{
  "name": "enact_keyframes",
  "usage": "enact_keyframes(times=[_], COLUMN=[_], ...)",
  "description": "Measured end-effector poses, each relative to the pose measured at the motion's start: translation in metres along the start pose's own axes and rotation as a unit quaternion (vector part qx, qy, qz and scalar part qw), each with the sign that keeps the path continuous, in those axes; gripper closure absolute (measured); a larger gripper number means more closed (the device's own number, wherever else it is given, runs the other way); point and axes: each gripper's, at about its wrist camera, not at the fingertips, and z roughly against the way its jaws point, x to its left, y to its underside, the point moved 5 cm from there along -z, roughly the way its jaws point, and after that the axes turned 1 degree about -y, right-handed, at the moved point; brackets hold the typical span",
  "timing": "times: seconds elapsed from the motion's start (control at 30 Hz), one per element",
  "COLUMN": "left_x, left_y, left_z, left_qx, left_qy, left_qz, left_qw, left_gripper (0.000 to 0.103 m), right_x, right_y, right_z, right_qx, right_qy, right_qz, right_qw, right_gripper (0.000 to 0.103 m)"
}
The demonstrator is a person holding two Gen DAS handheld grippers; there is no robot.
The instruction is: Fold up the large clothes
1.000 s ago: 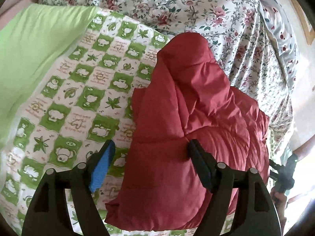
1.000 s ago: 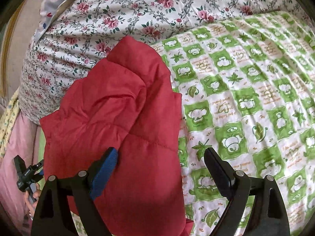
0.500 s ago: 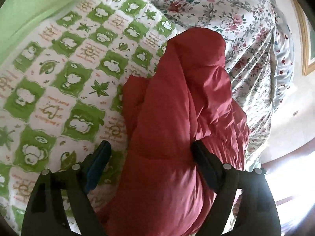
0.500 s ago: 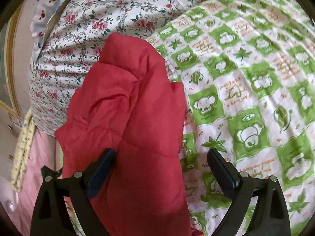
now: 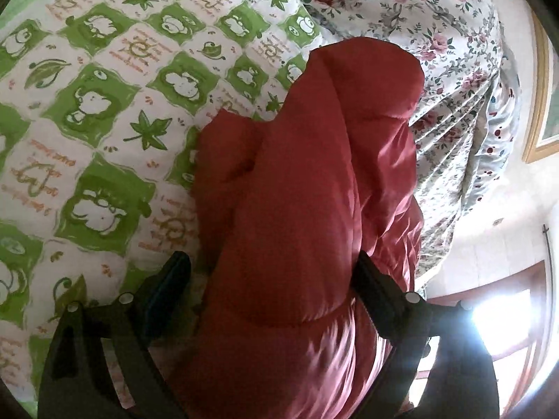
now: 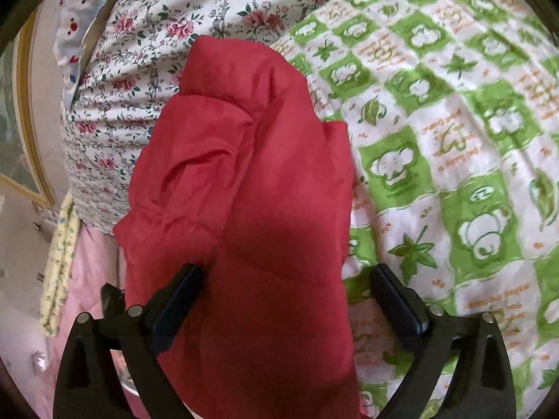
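Note:
A red puffy jacket [image 5: 307, 181] lies folded in a long bundle on a green-and-white checked quilt [image 5: 104, 104], near the bed's edge. My left gripper [image 5: 272, 286] is open and straddles the near end of the bundle, one finger on each side. In the right wrist view the same jacket [image 6: 251, 181] runs up the middle, and my right gripper [image 6: 286, 289] is open with its fingers astride the jacket's near end. The fabric fills the gap between both pairs of fingers. The jacket's lowest end is hidden under the grippers.
A flower-print sheet [image 5: 436, 35] covers the bed beyond the jacket and drops over the edge. A framed picture [image 5: 545, 104] hangs on the wall. A pink cloth [image 6: 87, 262] and a yellowish strip [image 6: 59, 258] hang beside the bed. A bright window [image 5: 506, 328] glares at lower right.
Both grippers have moved forward and lower over the jacket, so its near end now sits between each pair of open fingers. The jacket itself has stayed in place.

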Motion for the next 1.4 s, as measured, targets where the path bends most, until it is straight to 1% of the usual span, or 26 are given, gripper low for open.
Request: enact_keyframes(times=[0.03, 0.07, 0.1, 0.13, 0.17, 0.2, 0.23, 0.3, 0.37, 0.47, 0.57, 0.67, 0.77, 0.9, 1.03, 1.2, 1.3, 1.4], left_x=[-0.002, -0.004, -0.007, -0.01, -0.012, -0.016, -0.02, -0.029, -0.037, -0.047, -0.057, -0.068, -0.071, -0.068, -0.059, -0.049, -0.04, -0.028], left_y=[0.0, 0.0, 0.001, 0.001, 0.002, 0.002, 0.003, 0.005, 0.007, 0.011, 0.018, 0.032, 0.053, 0.089, 0.121, 0.155, 0.17, 0.177], left_z=[0.0, 0.0, -0.001, -0.001, -0.001, -0.001, -0.001, 0.001, 0.006, 0.014, 0.026, 0.042, 0.062, 0.089, 0.114, 0.135, 0.142, 0.14], left_qx=[-0.002, -0.003, -0.001, -0.001, -0.003, -0.003, -0.004, -0.006, -0.008, -0.009, -0.008, -0.007, -0.008, -0.004, -0.004, 0.001, 0.006, 0.009], left_qy=[0.0, 0.002, 0.012, 0.016, 0.016, 0.015, 0.011, 0.005, 0.006, 0.009, 0.013, 0.022, 0.017, 0.027, 0.034, 0.046, 0.048, 0.036], left_qz=[-0.005, -0.009, -0.014, -0.017, -0.02, -0.026, -0.033, -0.049, -0.058, -0.064, -0.071, -0.081, -0.089, -0.091, -0.088, -0.082, -0.083, -0.082], left_qw=[1.0, 0.9999, 0.9998, 0.9997, 0.9997, 0.9996, 0.9994, 0.9988, 0.9983, 0.9979, 0.9974, 0.9964, 0.9959, 0.9955, 0.9955, 0.9956, 0.9954, 0.996], left_gripper=[0.011, 0.016, 0.027, 0.03, 0.035, 0.041, 0.043, 0.051, 0.054, 0.057, 0.059, 0.06, 0.061, 0.061, 0.061, 0.061, 0.061, 0.061], right_x=[0.0, 0.001, 0.003, 0.004, 0.004, 0.005, 0.006, 0.008, 0.01, 0.018, 0.027, 0.041, 0.052, 0.059, 0.056, 0.049, 0.043, 0.033], right_y=[0.0, 0.001, 0.002, 0.003, 0.004, 0.005, 0.006, 0.007, 0.009, 0.012, 0.018, 0.03, 0.048, 0.084, 0.12, 0.155, 0.17, 0.177], right_z=[-0.002, -0.003, -0.005, -0.007, -0.008, -0.007, -0.006, -0.002, 0.003, 0.011, 0.023, 0.039, 0.056, 0.082, 0.102, 0.121, 0.126, 0.125], right_qx=[0.004, 0.008, 0.013, 0.02, 0.022, 0.021, 0.021, 0.019, 0.016, 0.013, 0.013, 0.013, 0.015, 0.022, 0.029, 0.032, 0.032, 0.034], right_qy=[-0.005, -0.009, -0.021, -0.037, -0.042, -0.043, -0.047, -0.051, -0.058, -0.061, -0.067, -0.07, -0.069, -0.068, -0.071, -0.083, -0.089, -0.092], right_qz=[0.0, 0.001, -0.001, -0.007, -0.012, -0.011, -0.008, -0.008, -0.01, -0.008, -0.012, -0.001, 0.008, 0.018, 0.02, 0.013, 0.009, 0.0], right_qw=[1.0, 1.0, 1.0, 0.999, 0.999, 0.999, 0.999, 0.998, 0.998, 0.998, 0.998, 0.997, 0.997, 0.997, 0.997, 0.996, 0.995, 0.995], right_gripper=[0.007, 0.012, 0.024, 0.029, 0.032, 0.038, 0.041, 0.052, 0.059, 0.065, 0.068, 0.069, 0.069, 0.069, 0.069, 0.069, 0.069, 0.068])
